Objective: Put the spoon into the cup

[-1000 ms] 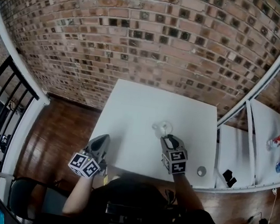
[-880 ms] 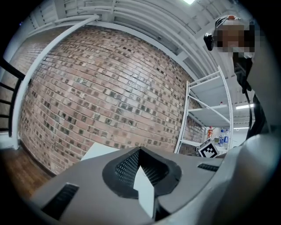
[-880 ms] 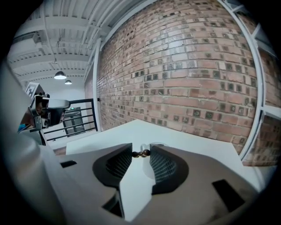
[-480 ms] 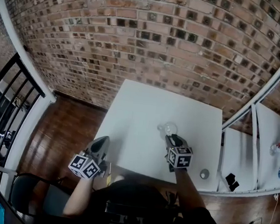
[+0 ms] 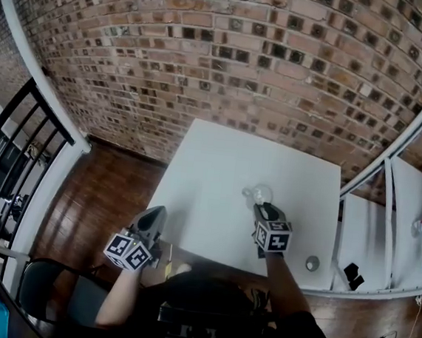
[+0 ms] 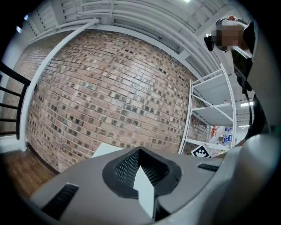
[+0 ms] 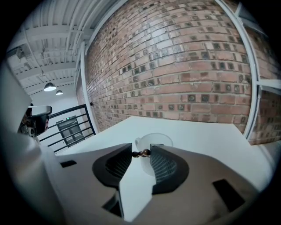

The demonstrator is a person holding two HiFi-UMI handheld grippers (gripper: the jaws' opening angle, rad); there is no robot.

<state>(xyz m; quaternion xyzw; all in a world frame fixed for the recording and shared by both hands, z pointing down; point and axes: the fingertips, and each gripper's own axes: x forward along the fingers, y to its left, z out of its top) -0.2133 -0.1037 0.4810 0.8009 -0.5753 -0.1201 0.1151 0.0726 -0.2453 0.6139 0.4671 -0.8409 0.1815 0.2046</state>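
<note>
The spoon (image 7: pixel 145 153) is pinched in the right tongs (image 7: pixel 141 154) just before the cup (image 7: pixel 159 139), for insertion; the left tongs (image 6: pixel 139 151) are held closed, idle.

Left gripper (image 5: pixel 154 215) at lower left of the head view, pointing level, jaws closed together with nothing between them, right gripper (image 5: pixel 264 210) right of centre, tilted downward, jaws pinching a thin spoon (image 7: pixel 141 153) handle

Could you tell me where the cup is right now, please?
In the head view the cup stands near the middle of the white table, just beyond the right gripper, which pinches the spoon.
</note>
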